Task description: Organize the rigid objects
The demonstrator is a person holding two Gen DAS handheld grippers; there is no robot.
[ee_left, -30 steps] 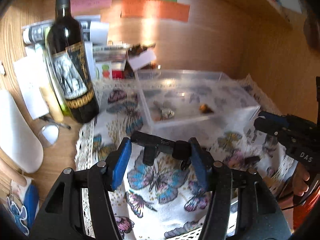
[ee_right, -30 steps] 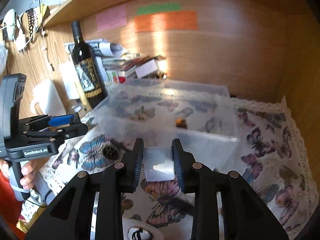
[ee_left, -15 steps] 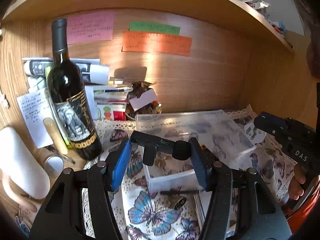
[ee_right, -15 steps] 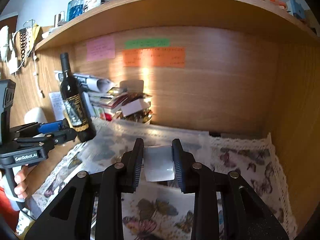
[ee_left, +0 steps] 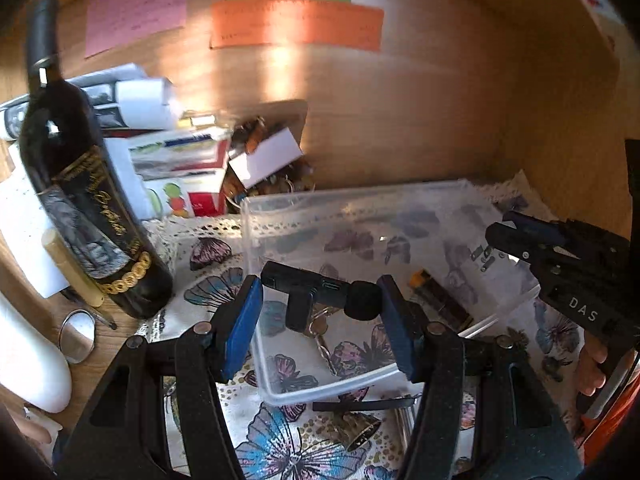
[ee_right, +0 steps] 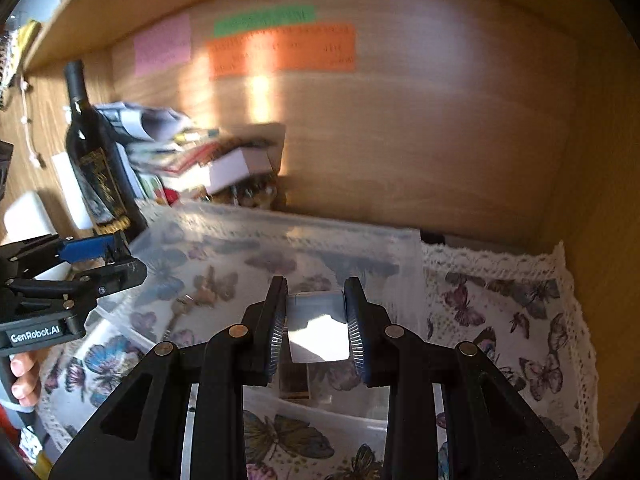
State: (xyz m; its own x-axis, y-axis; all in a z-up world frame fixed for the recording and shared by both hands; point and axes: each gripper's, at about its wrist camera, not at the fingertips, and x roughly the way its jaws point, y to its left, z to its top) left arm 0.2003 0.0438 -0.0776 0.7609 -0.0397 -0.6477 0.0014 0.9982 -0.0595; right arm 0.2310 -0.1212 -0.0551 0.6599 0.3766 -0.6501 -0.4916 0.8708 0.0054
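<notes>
Left gripper (ee_left: 320,300) clamps a black T-shaped clip-on microphone with foam tip (ee_left: 316,286) above the clear rectangular plastic bin (ee_left: 360,208); right gripper (ee_right: 316,320) grips a small silvery flat block (ee_right: 316,330) over the same bin. The bin rests on a butterfly-print lace-edged cloth (ee_right: 500,312); a dark wine bottle (ee_left: 80,184) stands left.

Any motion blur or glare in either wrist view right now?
Left wrist: wine bottle and the paper stack behind it smear, sun patch washes the back wall below the orange note, the held black microphone stays sharp. Right wrist: wine bottle and paper stack smear the same way, glare whitens the clear piece between the fingers.
</notes>
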